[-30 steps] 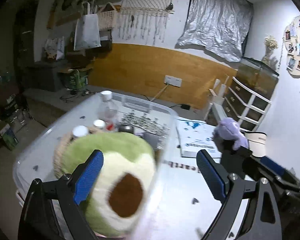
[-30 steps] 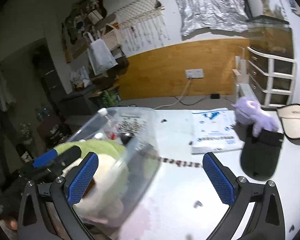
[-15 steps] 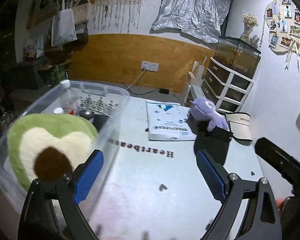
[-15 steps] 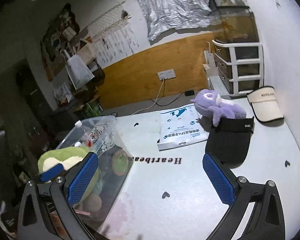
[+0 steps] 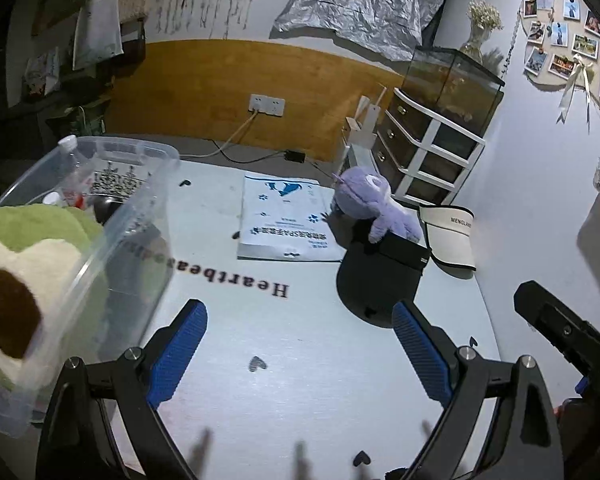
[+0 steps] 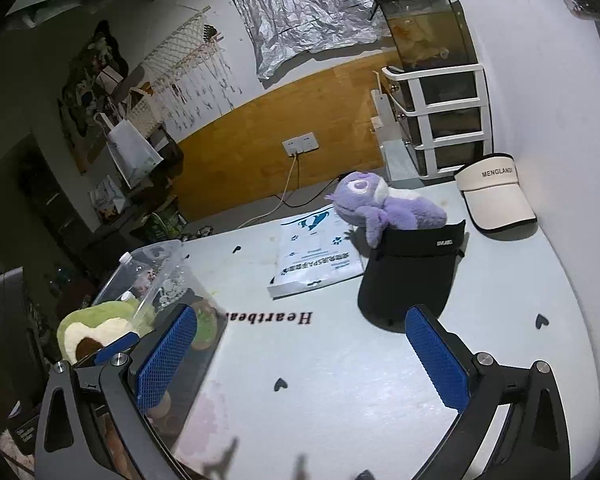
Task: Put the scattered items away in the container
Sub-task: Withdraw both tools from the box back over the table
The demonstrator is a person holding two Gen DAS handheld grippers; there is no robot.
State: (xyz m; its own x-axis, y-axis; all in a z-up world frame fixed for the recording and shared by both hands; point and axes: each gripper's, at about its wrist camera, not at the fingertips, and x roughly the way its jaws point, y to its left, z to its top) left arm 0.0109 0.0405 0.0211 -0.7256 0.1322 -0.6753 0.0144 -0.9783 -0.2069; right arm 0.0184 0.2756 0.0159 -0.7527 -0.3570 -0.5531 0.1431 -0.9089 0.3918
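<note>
a pale table top [image 5: 308,360] printed with small hearts and the word "heartbeat", in a dim room with a wood-panelled wall behind. at its left edge stands the clear plastic container [image 5: 140,216], and the avocado plush [image 5: 24,264] now lies inside it against the near wall, with bottles and small items behind it. a second ago that plush filled the space between my left fingers; now my left gripper [image 5: 300,356] is pulled back over bare table, jaws wide apart and empty. my right gripper [image 6: 300,356] is likewise spread and holding nothing, and has also drawn away from the container toward the table's middle.

finding: one item deposited, release complete.

outstanding on the surface: the purple plush [image 6: 380,208], resting partly on the black visor [image 6: 408,276]; the white printed packet [image 6: 320,256] just beside them; the cream visor [image 6: 496,196] near the far right wall. all four lie well apart from the container. i judge the black visor or purple plush the likely next pick, being nearest my right jaws.
</note>
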